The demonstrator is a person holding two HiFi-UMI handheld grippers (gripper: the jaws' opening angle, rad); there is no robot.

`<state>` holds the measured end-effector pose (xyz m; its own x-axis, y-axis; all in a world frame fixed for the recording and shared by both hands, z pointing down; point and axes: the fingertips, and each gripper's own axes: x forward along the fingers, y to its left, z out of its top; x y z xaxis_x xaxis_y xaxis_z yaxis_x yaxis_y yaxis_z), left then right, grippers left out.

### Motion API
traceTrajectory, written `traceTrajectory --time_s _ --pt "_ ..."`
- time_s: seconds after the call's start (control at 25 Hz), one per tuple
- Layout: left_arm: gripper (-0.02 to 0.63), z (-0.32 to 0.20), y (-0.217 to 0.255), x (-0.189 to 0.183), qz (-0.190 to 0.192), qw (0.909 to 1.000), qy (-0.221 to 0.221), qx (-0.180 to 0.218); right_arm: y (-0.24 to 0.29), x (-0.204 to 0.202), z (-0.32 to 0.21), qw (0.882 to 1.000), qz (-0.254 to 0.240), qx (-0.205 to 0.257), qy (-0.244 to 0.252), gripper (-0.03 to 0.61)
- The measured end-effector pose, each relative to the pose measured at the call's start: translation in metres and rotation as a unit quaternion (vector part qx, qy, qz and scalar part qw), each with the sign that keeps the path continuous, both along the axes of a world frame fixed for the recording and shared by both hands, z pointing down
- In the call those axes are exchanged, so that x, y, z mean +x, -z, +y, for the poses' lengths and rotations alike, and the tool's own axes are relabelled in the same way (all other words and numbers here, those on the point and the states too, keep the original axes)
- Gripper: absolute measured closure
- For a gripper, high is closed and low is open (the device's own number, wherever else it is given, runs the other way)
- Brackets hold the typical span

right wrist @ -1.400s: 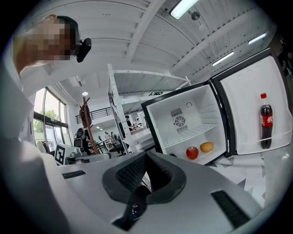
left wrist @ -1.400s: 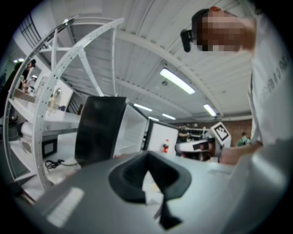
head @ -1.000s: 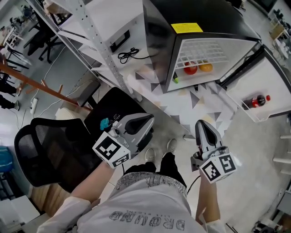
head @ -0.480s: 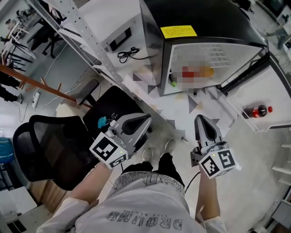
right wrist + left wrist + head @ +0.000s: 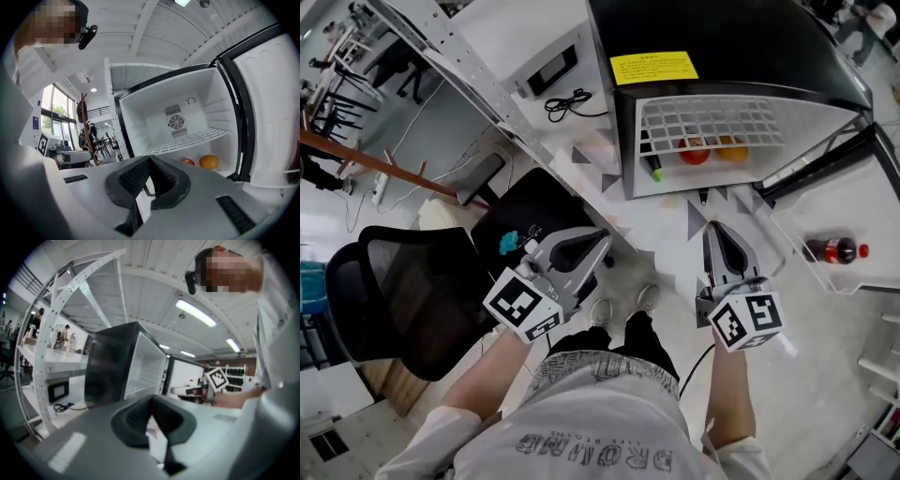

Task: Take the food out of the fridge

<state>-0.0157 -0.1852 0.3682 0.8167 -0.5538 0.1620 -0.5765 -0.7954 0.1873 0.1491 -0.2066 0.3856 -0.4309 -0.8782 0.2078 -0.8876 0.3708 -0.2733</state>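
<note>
**While the fridge [image 5: 727,56] stands open, both tongs are clenched on nothing**

With its door [image 5: 839,211] swung out to the right, the black fridge shows a white inside. A red fruit [image 5: 695,150] and an orange [image 5: 732,148] lie side by side on its floor, under the wire shelf [image 5: 712,117]. A cola bottle [image 5: 832,250] lies in the door rack. The left tongs [image 5: 605,242] and the right tongs [image 5: 710,228] are held in front of the fridge, well apart from the food, each with jaws pressed together and empty. The right tongs point into the open compartment. A black office chair [image 5: 403,291] stands to the person's left.
</note>
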Motion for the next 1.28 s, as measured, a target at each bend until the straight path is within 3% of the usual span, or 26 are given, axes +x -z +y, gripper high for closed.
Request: traceTrajectory --time_s 0.88,1.28 --pt "0.609 -0.026 -0.037 0.009 -0.04 0.9972 0.052 -0.036 -0.075 0.03 -0.096 0.998 0.057 -0.01 -0.001 0.589" --pt "0.609 -0.022 -0.049 0.01 -0.052 0.9954 0.062 -0.051 -0.101 0.036 -0.129 0.998 0.066 -0.015 -0.012 0.541"
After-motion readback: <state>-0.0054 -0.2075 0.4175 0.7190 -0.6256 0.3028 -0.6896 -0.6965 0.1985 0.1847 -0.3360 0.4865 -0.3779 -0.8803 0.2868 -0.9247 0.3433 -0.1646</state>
